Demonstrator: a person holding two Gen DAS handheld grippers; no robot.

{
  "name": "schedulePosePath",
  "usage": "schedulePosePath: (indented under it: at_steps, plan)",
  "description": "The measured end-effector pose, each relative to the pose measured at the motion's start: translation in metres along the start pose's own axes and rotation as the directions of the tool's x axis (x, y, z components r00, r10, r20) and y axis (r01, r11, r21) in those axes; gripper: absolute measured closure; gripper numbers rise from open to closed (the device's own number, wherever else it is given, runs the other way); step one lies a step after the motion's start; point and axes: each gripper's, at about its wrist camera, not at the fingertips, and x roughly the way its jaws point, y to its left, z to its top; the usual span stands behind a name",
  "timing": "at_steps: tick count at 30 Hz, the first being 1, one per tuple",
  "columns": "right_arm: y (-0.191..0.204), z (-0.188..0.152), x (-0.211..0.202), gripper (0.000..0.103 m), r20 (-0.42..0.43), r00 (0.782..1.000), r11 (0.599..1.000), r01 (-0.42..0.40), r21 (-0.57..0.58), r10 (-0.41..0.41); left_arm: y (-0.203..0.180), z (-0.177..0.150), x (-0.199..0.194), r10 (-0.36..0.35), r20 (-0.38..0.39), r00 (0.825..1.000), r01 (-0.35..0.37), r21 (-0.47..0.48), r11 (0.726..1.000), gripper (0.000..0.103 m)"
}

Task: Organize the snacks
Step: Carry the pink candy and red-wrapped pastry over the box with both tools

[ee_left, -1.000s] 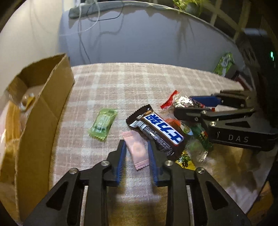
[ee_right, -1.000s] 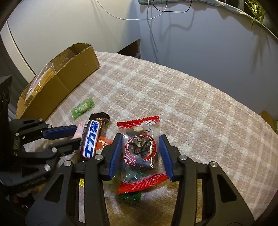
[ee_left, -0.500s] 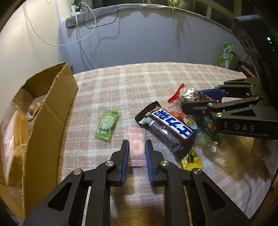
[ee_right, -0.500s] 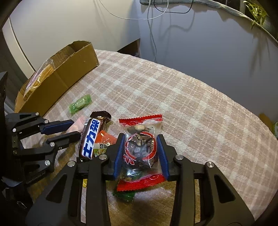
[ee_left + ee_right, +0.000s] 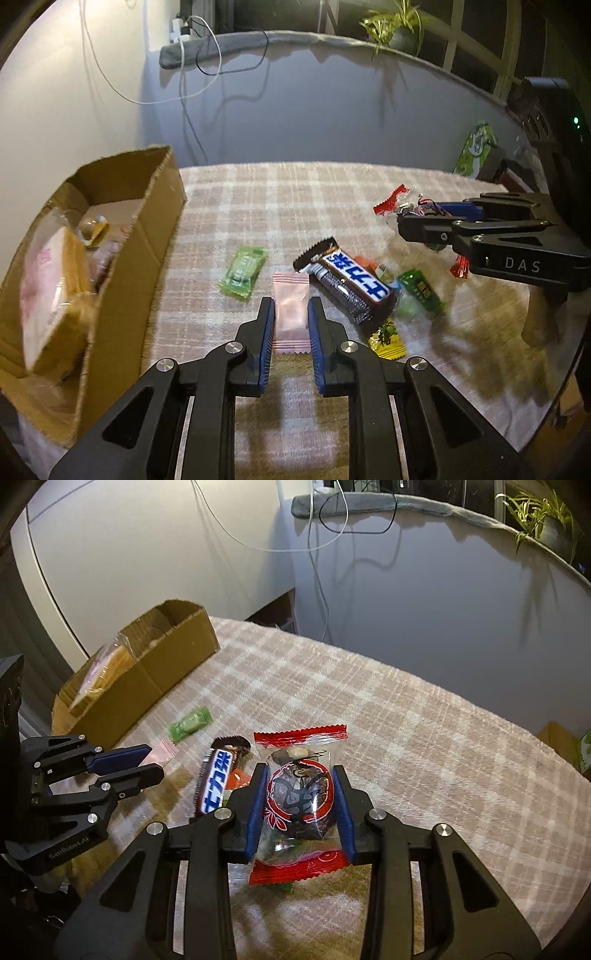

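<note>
While gripping one snack per hand, roughly at the pick-to-carry step, not near finished.

Left gripper (image 5: 291, 306): narrow, jaws just been closing, pinched on pink sachet (image 5: 291, 291) between the blue pads. Looks lifted clear of checked cloth (image 5: 295, 199), judging by the shadow underneath.

Right gripper (image 5: 300, 775): somewhat wider, jaws also just been closing, clamped on red-edged clear packet (image 5: 299, 801), dark round sweet inside. Packet upright between the pads, top and bottom seals sticking out past them.

Done so far, as far as visible: cardboard box (image 5: 147, 229) at the left edge of the cloth already holding a bagged bread pack (image 5: 51, 295) plus a few small wrapped bits; hard to tell exactly what, blurred.

Left to do: drop both held snacks into the box, most likely. Then the loose ones on the cloth:
- light green candy (image 5: 243, 277), alone, between box and pile
- chocolate bar (image 5: 347, 280), lying over an orange packet (image 5: 365, 263)
- dark green packet (image 5: 421, 291), just beside the bar
- yellow sachet (image 5: 386, 338), partly under the bar's near end

Call it under half done by count. Pile items overlapping, so separate picks probably needed for the bar and what sits beneath it. Box well apart from the right hand's side; longer carry there.
</note>
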Motion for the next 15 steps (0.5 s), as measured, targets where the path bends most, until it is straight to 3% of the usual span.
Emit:
schedulePosePath:
  at_steps: [15]
  plan:
    - [0.033,0.028,-0.039,0.068,0.093,0.996,0.999,-0.004,-0.041,0.008,0.029,0.007,-0.053,0.011,0.120,0.993,-0.004,-0.052,0.999,0.086]
